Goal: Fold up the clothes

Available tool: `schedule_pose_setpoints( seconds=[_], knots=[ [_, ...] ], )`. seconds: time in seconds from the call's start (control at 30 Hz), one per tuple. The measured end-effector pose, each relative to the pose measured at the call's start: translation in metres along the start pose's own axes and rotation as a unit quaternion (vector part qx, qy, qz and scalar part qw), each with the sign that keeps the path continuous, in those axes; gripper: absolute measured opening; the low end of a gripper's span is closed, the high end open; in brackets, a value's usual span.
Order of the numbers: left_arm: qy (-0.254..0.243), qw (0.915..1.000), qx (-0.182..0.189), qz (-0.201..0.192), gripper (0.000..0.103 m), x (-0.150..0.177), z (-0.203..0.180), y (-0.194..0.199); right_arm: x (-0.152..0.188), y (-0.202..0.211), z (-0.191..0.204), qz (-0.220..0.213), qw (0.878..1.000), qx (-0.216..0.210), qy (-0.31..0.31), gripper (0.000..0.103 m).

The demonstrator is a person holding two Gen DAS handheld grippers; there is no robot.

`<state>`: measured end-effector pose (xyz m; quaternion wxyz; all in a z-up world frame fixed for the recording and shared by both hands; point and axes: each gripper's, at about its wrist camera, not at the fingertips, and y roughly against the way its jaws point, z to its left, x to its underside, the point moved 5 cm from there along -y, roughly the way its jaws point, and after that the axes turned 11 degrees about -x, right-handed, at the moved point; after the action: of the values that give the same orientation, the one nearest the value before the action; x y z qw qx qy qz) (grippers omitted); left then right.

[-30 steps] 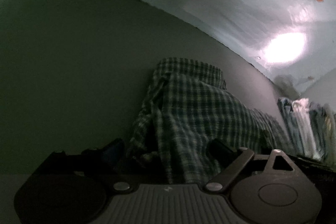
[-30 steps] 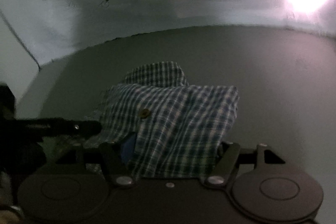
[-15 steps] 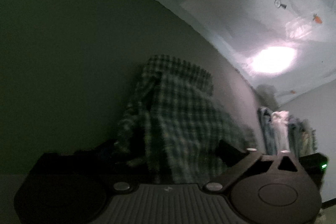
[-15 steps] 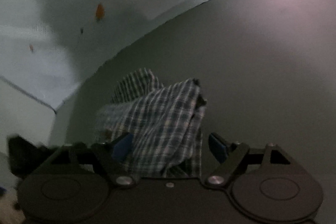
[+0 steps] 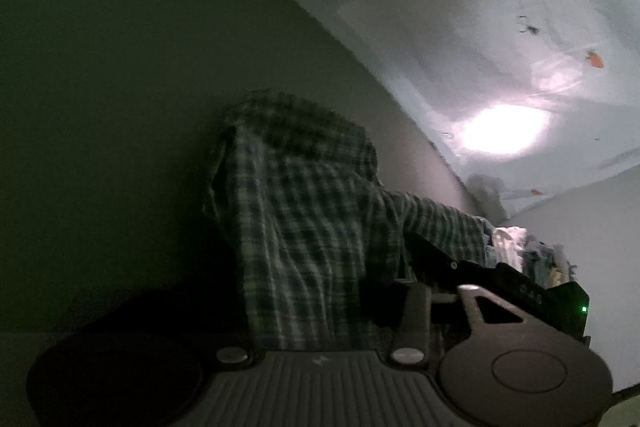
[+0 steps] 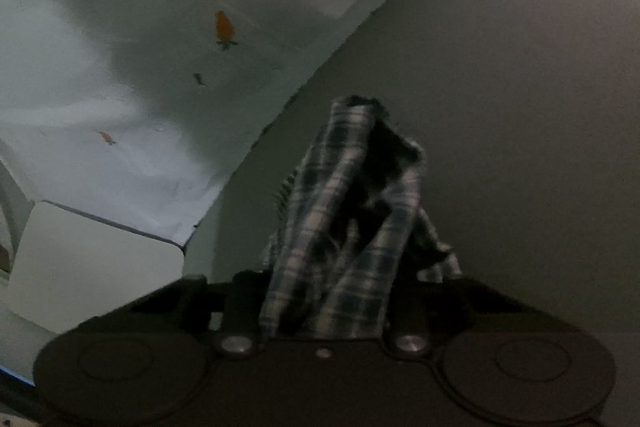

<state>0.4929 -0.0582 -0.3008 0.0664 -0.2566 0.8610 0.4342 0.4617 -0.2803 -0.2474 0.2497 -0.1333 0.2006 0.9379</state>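
Note:
A blue-and-white plaid shirt (image 5: 304, 219) lies folded on a dark grey mat (image 5: 100, 87). My left gripper (image 5: 316, 291) is shut on the shirt's near edge; the cloth covers its fingers. In the right wrist view the same shirt (image 6: 352, 227) hangs bunched and lifted. My right gripper (image 6: 324, 303) is shut on it, with the cloth rising out between the jaws. The right gripper's black body (image 5: 500, 279) shows at the right of the left wrist view, close beside the shirt.
The grey mat (image 6: 520, 107) lies on a white sheet with small orange carrot prints (image 5: 460, 7). A pile of other clothes (image 5: 520, 251) sits at the far right. A white panel (image 6: 92, 259) stands at the left of the right wrist view.
Both grippers closed on the shirt's near edge, having been open around it. The right gripper lifted and tilted, pulling the cloth up into a bunch. The left view tilted as well.

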Motion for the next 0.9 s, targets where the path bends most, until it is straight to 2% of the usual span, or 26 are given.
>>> schedule_pose_setpoints(
  seconds=[0.07,0.23,0.4,0.5,0.6,0.7,0.8,0.9],
  knots=[
    [-0.018,0.9998,0.004,-0.011,0.034,0.004,-0.009,0.012,0.005,0.009,0.014,-0.009,1.000,-0.007,0.011,0.025],
    [-0.044,0.9975,0.029,-0.046,0.030,0.018,-0.029,0.051,0.018,0.042,0.059,-0.035,0.997,-0.007,0.070,0.022],
    [-0.098,0.9891,0.073,-0.082,0.030,0.017,-0.064,0.089,0.023,0.082,0.106,-0.089,0.990,-0.019,0.112,0.022],
    [-0.124,0.9845,0.092,-0.083,0.031,0.017,-0.080,0.098,0.026,0.104,0.122,-0.117,0.985,-0.024,0.120,0.022],
    [-0.120,0.9882,0.079,-0.054,0.032,0.025,-0.075,0.090,0.027,0.108,0.116,-0.104,0.988,-0.010,0.114,0.023],
    [-0.100,0.9939,0.042,-0.020,0.034,0.042,-0.057,0.076,0.036,0.102,0.097,-0.068,0.992,0.025,0.107,0.027],
    [-0.106,0.9942,-0.001,-0.014,0.038,0.058,-0.041,0.065,0.049,0.089,0.075,-0.034,0.991,0.070,0.109,0.036],
    [-0.102,0.9941,-0.029,-0.023,0.050,0.064,-0.028,0.060,0.052,0.081,0.065,-0.014,0.981,0.123,0.147,0.047]
  ],
)
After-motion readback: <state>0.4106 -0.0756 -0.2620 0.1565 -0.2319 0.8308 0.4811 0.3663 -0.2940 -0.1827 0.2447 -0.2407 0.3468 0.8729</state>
